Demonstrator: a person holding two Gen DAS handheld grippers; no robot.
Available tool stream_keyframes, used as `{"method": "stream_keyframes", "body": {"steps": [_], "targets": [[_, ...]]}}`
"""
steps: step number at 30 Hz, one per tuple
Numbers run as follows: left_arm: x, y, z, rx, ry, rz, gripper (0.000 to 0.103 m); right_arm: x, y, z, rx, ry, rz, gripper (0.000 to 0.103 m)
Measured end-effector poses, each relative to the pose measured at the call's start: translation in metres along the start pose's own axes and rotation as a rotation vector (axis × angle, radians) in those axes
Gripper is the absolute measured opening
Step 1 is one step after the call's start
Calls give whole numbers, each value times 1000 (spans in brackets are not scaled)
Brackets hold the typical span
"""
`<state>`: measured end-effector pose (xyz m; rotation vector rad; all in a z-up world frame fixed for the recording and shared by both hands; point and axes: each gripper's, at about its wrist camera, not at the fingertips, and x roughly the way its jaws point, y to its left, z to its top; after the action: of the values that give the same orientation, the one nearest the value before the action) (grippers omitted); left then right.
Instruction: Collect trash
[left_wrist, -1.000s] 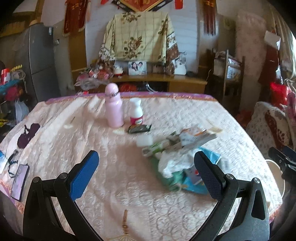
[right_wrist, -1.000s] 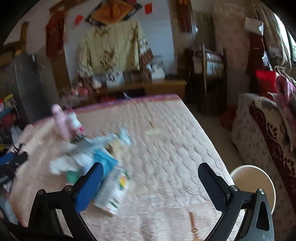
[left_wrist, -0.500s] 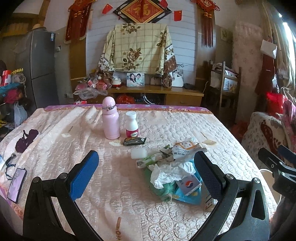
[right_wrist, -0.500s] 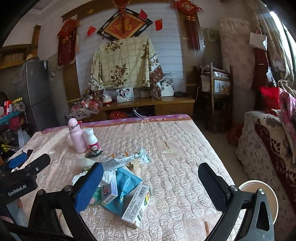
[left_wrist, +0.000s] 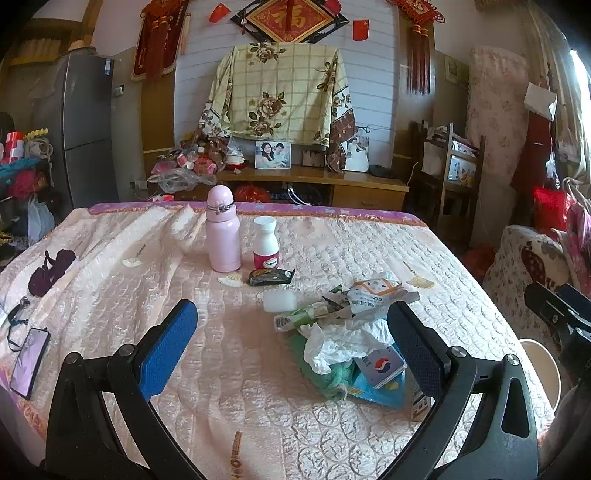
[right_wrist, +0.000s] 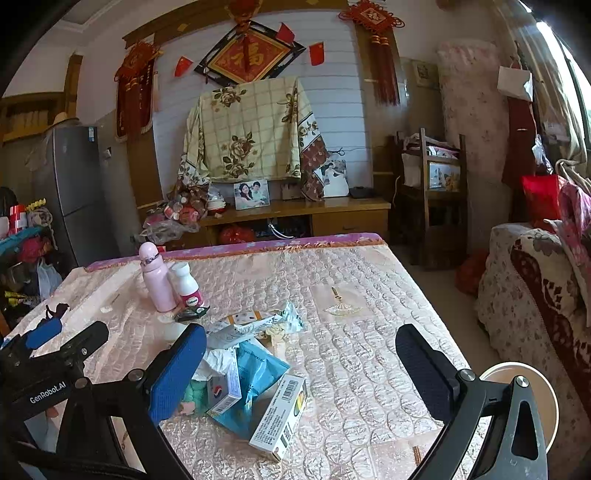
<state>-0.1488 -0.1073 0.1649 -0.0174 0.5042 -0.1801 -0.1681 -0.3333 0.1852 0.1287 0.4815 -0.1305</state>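
Observation:
A heap of trash (left_wrist: 347, 332) lies on the pink quilted table (left_wrist: 221, 350): crumpled white tissue (left_wrist: 332, 347), a blue packet (right_wrist: 258, 369), small cartons (right_wrist: 284, 417), torn wrappers (left_wrist: 373, 295) and a dark wrapper (left_wrist: 271, 276). My left gripper (left_wrist: 295, 347) hangs open above the table's near side, its right finger beside the heap. My right gripper (right_wrist: 301, 365) is open too, with the heap by its left finger. Nothing is held. A round cream bin (right_wrist: 524, 402) stands on the floor past the table's right edge.
A pink flask (left_wrist: 222, 234) and a white pill bottle (left_wrist: 265, 242) stand upright behind the heap. A phone (left_wrist: 28, 362) and a dark cloth (left_wrist: 50, 271) lie at the table's left. A patterned sofa (right_wrist: 535, 295) is on the right, a cabinet (left_wrist: 314, 188) behind.
Both cameras have tilted up and steadied, so the room and wall decorations show more. The heap sits lower in both views. Both grippers stay open.

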Motion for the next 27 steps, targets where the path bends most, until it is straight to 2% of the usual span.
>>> {"method": "stream_keyframes", "body": {"steps": [27], "targets": [[-9,4,7,-13,-37,18,102,-4,3,5,-2,-25,-3,102]]}}
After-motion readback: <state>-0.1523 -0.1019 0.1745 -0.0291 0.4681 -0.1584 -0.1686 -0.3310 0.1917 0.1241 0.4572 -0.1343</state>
